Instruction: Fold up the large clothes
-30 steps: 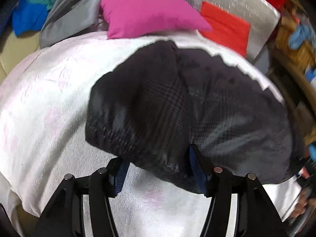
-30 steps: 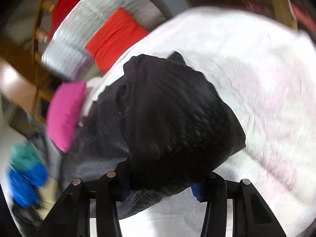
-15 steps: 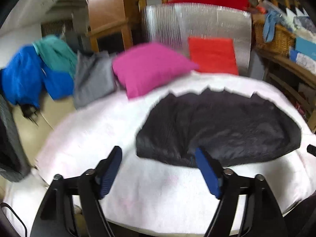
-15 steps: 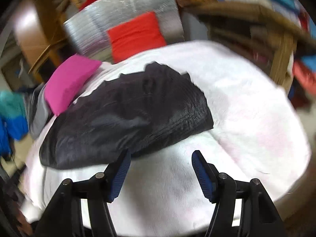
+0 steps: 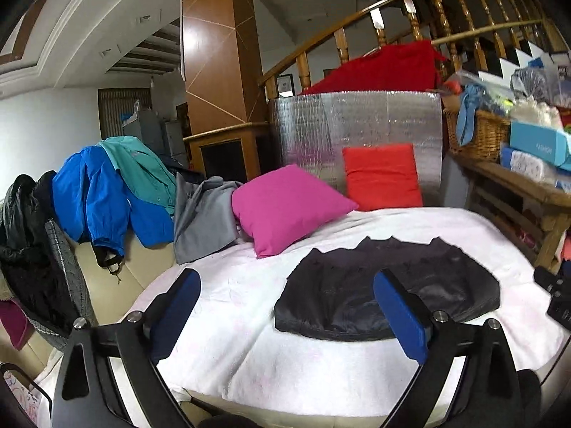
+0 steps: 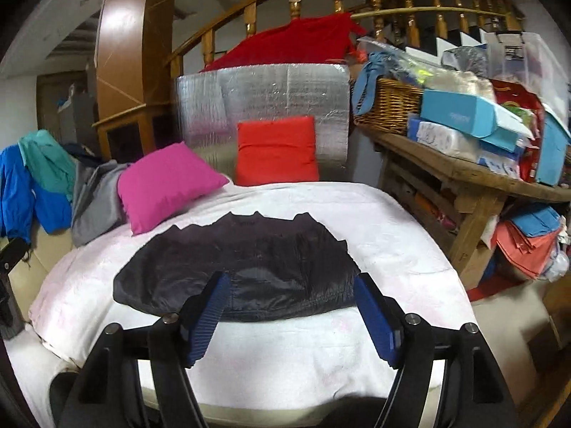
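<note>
Right gripper [image 6: 291,315] above white cover [image 6: 392,249], jaws just opening, nothing between. Folded black garment [image 6: 242,267] flat; pink cushion [image 6: 164,182] beyond.

The left gripper's near finger [image 5: 399,306] covers part of the black garment [image 5: 357,296], hiding its front edge there. In the right wrist view both blue pads [image 6: 374,314] mask the garment's near hem. The dark object [image 5: 555,296] at the right edge is cut off and can't be identified. Print on the blue boxes [image 6: 460,114] is too small to read.
</note>
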`<state>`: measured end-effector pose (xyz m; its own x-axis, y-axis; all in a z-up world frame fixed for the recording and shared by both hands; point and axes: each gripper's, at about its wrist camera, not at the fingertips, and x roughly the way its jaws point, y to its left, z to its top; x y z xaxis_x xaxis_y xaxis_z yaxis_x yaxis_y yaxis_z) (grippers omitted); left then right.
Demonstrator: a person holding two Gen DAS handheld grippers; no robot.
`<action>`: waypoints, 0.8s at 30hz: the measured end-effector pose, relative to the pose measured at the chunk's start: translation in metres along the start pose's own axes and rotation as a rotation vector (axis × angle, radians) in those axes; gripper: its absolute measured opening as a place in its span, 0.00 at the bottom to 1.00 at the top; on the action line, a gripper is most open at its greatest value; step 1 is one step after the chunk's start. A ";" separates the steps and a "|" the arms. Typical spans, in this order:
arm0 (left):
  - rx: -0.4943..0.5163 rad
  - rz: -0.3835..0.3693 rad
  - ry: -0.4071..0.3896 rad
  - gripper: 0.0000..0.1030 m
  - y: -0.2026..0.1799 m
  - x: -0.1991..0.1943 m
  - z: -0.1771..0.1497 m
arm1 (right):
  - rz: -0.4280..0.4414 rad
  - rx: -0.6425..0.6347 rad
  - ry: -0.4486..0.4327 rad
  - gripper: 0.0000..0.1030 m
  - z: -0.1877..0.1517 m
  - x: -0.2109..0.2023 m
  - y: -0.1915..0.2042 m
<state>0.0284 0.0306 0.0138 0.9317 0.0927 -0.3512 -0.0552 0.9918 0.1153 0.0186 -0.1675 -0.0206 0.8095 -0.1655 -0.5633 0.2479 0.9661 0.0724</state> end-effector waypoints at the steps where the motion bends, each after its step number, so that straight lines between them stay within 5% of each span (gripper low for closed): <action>1: 0.000 0.004 -0.006 0.95 0.000 -0.004 0.002 | -0.002 -0.001 0.000 0.73 0.000 -0.003 0.001; 24: -0.019 -0.005 -0.029 0.97 -0.001 -0.030 0.010 | 0.009 0.040 -0.021 0.74 -0.004 -0.035 0.013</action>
<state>0.0038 0.0261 0.0337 0.9420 0.0858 -0.3246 -0.0575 0.9937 0.0957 -0.0080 -0.1486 -0.0032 0.8227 -0.1613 -0.5451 0.2611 0.9590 0.1102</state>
